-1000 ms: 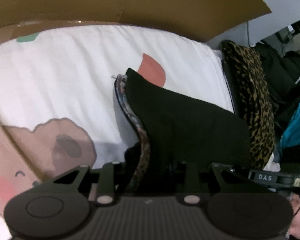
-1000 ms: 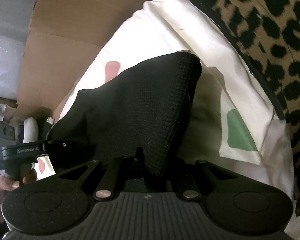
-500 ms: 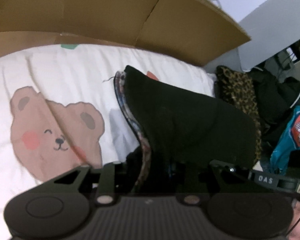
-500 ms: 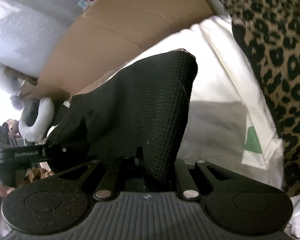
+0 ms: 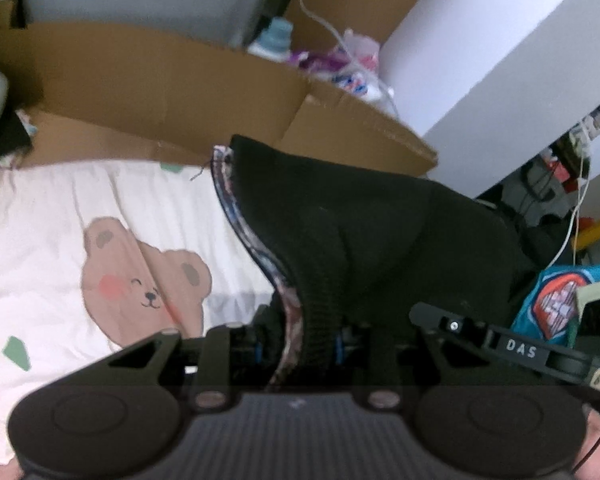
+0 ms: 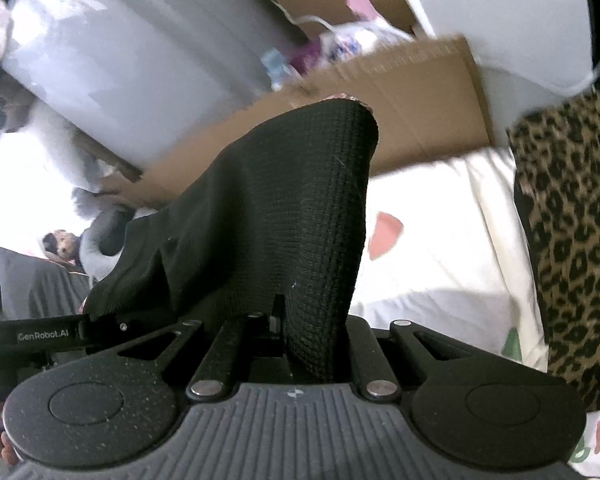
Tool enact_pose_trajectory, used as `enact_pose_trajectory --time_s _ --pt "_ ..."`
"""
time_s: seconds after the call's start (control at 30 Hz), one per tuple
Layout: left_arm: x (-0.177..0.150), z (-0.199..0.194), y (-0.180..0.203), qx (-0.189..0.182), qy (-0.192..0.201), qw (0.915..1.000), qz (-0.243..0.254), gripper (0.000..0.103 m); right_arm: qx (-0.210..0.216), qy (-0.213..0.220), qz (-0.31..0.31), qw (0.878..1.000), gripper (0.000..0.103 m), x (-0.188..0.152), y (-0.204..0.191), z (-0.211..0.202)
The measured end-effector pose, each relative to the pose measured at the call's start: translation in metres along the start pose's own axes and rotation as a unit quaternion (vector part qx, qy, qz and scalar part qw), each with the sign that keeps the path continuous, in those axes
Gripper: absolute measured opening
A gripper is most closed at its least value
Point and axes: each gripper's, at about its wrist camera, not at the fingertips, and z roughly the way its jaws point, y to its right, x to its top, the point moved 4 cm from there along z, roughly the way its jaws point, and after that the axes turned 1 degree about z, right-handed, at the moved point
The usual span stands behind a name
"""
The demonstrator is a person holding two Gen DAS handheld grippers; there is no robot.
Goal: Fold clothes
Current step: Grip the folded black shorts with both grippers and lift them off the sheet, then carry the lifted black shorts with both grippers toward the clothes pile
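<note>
Garment (image 5: 360, 240) black, waffle-knit, pinched at one end by left gripper (image 5: 300, 344) and at the other by right gripper (image 6: 312, 344); it hangs between them, held up off the bed sheet (image 5: 40, 248). Both grippers are pressed together on the cloth, the left over a thicker bunch.

Left wrist view only: a patterned, multicoloured inner band (image 5: 252, 236) runs along the garment's edge, with a loose thread at its top corner. Sheet is pale, lightly creased, printed with a brown bear face (image 5: 140, 280). Right gripper's body (image 5: 516, 348), lettered "DAS", shows at lower right. A teal printed cloth (image 5: 556, 300) lies beyond it.

Right wrist view only: knit grid texture is sharp; the top corner of the garment (image 6: 340, 120) stands up as a rounded peak. Leopard-print fabric (image 6: 572, 220) lies along the sheet's right edge. Left gripper's body (image 6: 44, 336) appears at lower left.

Both views: a brown cardboard panel (image 5: 160, 88) stands behind the bed, blurred clutter behind it.
</note>
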Motion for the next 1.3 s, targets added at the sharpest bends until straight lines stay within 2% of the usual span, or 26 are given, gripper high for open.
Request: enact_pose_trajectory --time_s 0.3,0.57,0.83,1.07,1.3 --pt "0.025 -0.078 0.021 0.013 0.056 0.9983 -0.012 0.031 0.010 0.030 -0.050 0.998 0.007 0.039 -0.072 -0.055" --pt "0.045 -0.131 0.058 0.020 0.080 0.9966 -0.006 0.031 0.000 0.050 -0.078 0.996 0.007 0.073 -0.117 -0.098" --pt "0.058 -0.172 0.092 0.000 0.112 0.9937 -0.004 0.031 -0.005 0.082 -0.117 0.990 0.007 0.092 -0.150 -0.155" --pt "0.064 -0.180 0.125 -0.024 0.115 0.9931 0.007 0.031 -0.012 0.099 -0.131 0.986 0.007 0.098 -0.150 -0.197" --pt "0.074 -0.154 0.166 -0.048 0.105 0.9930 0.024 0.032 -0.030 0.109 -0.132 0.985 0.007 0.104 -0.125 -0.231"
